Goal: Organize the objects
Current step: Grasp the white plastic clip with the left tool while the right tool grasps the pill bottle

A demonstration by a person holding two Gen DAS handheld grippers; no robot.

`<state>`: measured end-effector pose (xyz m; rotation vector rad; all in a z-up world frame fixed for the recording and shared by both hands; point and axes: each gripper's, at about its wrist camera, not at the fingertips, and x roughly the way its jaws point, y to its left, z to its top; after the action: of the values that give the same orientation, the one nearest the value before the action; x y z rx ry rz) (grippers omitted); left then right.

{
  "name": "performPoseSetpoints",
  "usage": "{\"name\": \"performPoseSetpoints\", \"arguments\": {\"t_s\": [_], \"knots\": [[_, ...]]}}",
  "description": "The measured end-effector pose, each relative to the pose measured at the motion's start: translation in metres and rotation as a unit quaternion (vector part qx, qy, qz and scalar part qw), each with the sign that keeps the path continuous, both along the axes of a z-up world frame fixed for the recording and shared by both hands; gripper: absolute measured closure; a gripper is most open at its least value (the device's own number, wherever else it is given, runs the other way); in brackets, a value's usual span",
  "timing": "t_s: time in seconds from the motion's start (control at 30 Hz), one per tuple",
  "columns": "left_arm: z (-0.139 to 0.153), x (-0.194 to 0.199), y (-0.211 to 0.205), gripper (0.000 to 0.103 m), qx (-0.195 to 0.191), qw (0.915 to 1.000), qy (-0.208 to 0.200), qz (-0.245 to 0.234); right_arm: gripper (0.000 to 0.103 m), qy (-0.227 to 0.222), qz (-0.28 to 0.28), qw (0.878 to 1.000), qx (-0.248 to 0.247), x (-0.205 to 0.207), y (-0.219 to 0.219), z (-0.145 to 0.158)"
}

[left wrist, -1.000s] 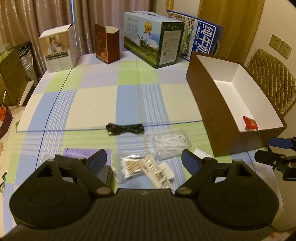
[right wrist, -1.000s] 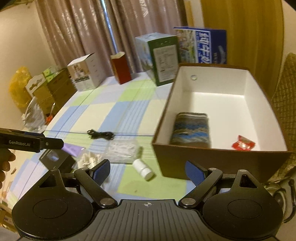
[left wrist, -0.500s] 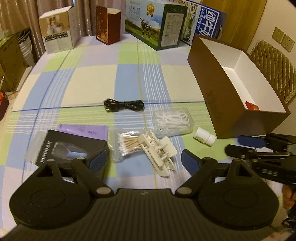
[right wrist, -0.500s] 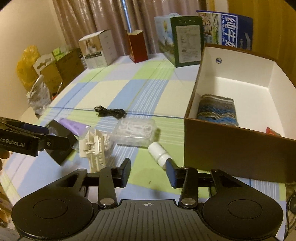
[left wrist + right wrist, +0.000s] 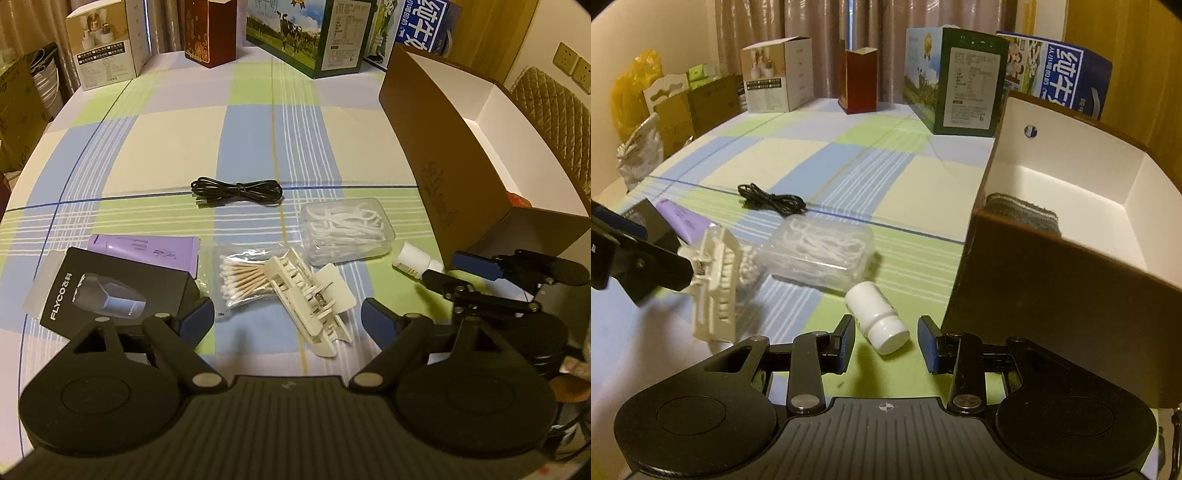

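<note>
Right gripper (image 5: 886,341) low over the tablecloth (image 5: 849,173), jaws closing around a small white bottle (image 5: 877,319) lying on its side; cap end between the fingers, pads not yet pressing on it. Just to the right, the brown cardboard box (image 5: 1034,295), white inside, with a folded striped cloth (image 5: 1023,214) at its bottom.

Left gripper (image 5: 286,314) released, jaws wide, above a cream plastic clip (image 5: 310,299) that lies across a bag of cotton swabs (image 5: 240,275). Beside the left finger, a black box (image 5: 107,291) printed with a shaver, overlapping a purple tube (image 5: 147,251). Beyond the clip, a clear case of floss picks (image 5: 345,230), near the white bottle. Farther out, a coiled black cable (image 5: 236,190) alone on the checked cloth. Along the far edge of the table, several upright cartons, among them a green milk carton (image 5: 306,33) and a dark red box (image 5: 210,33).
</note>
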<state>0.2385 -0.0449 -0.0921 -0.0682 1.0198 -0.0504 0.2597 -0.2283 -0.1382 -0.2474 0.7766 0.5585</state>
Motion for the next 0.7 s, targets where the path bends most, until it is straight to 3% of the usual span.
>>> {"name": "performPoseSetpoints", "arguments": {"t_s": [0.1,0.17,0.47,0.7], "knots": [[-0.004,0.003,-0.002,0.019,0.001,1.0,0.005,-0.002,0.069,0.001,0.007,1.0,-0.001,0.002,0.002,-0.006],[-0.006,0.004,-0.004,0.019,0.001,1.0,0.006,-0.002,0.081,0.001,0.014,1.0,-0.001,0.002,0.003,-0.008],[-0.017,0.012,-0.012,0.024,-0.003,0.9998,0.019,0.003,0.081,0.044,0.017,0.999,0.006,-0.004,-0.001,-0.002],[-0.024,0.022,-0.016,0.038,-0.016,0.9991,0.027,0.028,0.081,0.056,-0.01,0.998,0.001,-0.001,-0.014,0.001]]}}
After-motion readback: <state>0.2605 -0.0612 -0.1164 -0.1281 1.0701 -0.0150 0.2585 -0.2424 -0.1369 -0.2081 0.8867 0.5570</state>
